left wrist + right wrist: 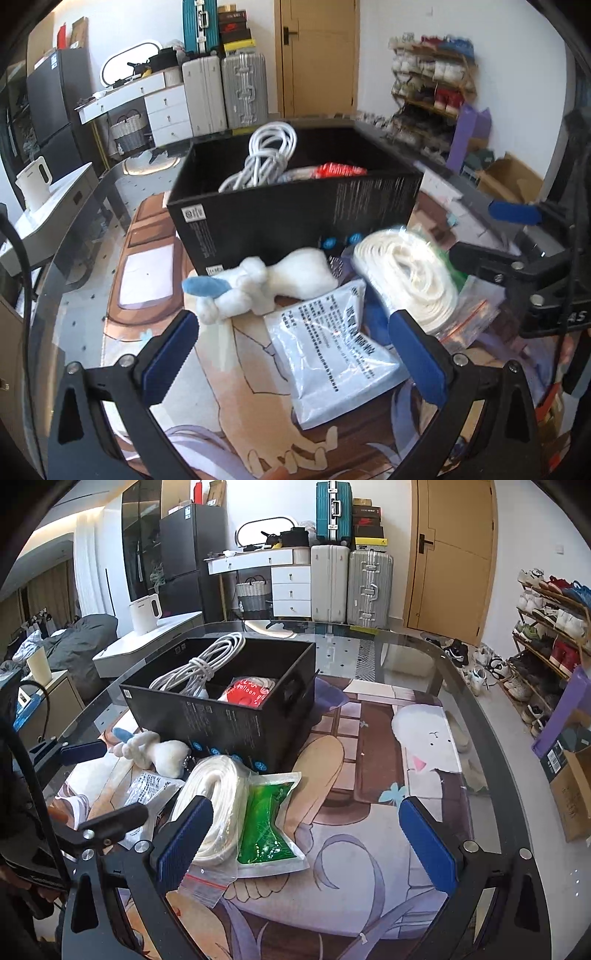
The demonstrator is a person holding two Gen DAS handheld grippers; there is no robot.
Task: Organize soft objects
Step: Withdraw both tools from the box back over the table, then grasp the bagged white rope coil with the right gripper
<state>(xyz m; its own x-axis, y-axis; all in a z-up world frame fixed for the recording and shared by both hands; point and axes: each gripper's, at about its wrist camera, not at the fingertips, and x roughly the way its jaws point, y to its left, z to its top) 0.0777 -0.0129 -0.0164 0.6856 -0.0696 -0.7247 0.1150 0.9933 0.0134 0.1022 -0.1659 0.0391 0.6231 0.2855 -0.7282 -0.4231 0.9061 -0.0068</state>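
Fluffy white plush (266, 284) with blue ear, lumpy — lies against matte black box (295, 218); glossy crinkled pouch (332, 347) beside. Left gripper (295, 354) and right gripper (306, 842) — fingers apart, empty.

Light: bright daylight fills my room, walls washed pale.
Glare: the glass counter (424, 657) mirrors the room in a soft sheen.
Blur: my left view smears at the shoe rack (432, 74).
Edges: fisheye bending, black corners in both views.

Left claw (291, 350) wide open, empty; right claw (306, 840) wide open, empty.
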